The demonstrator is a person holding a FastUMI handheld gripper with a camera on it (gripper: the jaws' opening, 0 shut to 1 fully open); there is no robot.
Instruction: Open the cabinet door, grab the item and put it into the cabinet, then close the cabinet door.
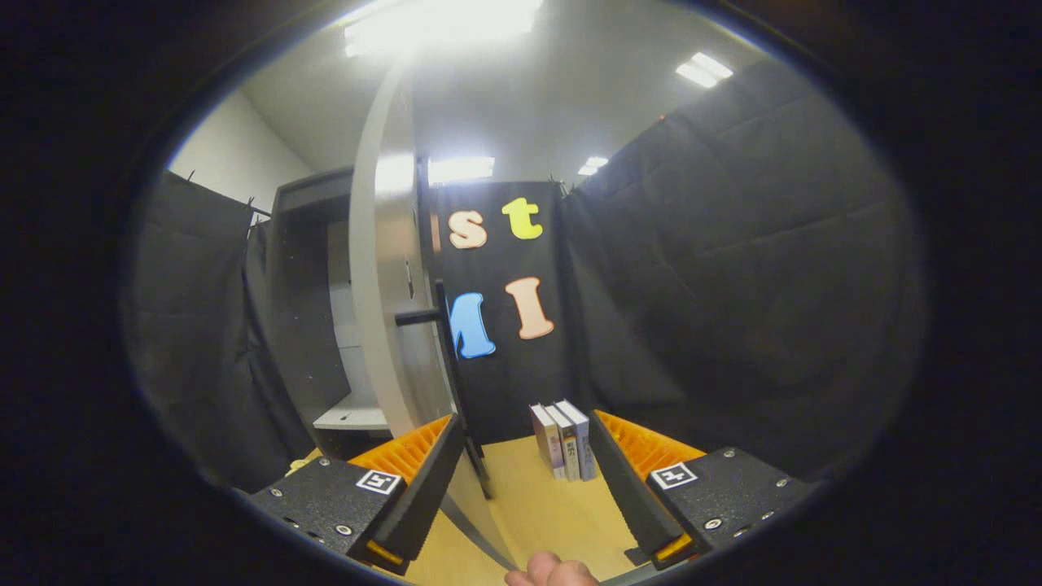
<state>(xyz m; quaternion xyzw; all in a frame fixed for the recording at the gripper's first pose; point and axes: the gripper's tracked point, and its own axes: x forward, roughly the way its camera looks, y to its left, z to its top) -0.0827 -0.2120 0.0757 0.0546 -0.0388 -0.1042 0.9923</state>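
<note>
the gripper was held low over the wooden surface, its jaws spread wide with nothing between them; a fingertip of the person's hand was seen just below them. the cabinet door was found already swung open, seen nearly edge-on just ahead of the left finger, with its dark bar handle standing off its face; beyond it, to the left, the cabinet was open, and a pale shelf could be made out inside. the item was judged to be the small set of books, three standing upright side by side on the surface against the booth wall; they lay straight ahead of the jaws and slightly toward the right finger, beyond the fingertips and apart from them. their long axis was vertical, spines turned toward the gripper, so the row could be spanned across its width by the open jaws if a straight advance were made. the opening step was judged done, with the grasp not yet begun; the door's lower edge near the left finger was considered the main thing likely to be struck on the approach.
</note>
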